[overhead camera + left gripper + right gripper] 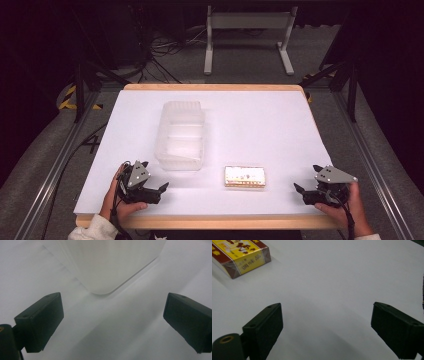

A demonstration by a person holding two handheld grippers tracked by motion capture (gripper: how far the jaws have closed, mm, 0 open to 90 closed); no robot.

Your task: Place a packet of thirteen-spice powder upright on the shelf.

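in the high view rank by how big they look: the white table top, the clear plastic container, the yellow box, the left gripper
1. white table top
2. clear plastic container
3. and 4. left gripper and yellow box look about alike, so no ranking between them; the gripper also sits nearer the camera.

In your right gripper view, the top and left edges are cutting off the yellow and red box (242,257), so you are seeing just one corner of it, and its print is staying too small to read. In your left gripper view, the clear plastic container (110,267) is running out at the top edge and is looking blurred. In the high view, the bottom edge is cutting your sleeve (92,231).
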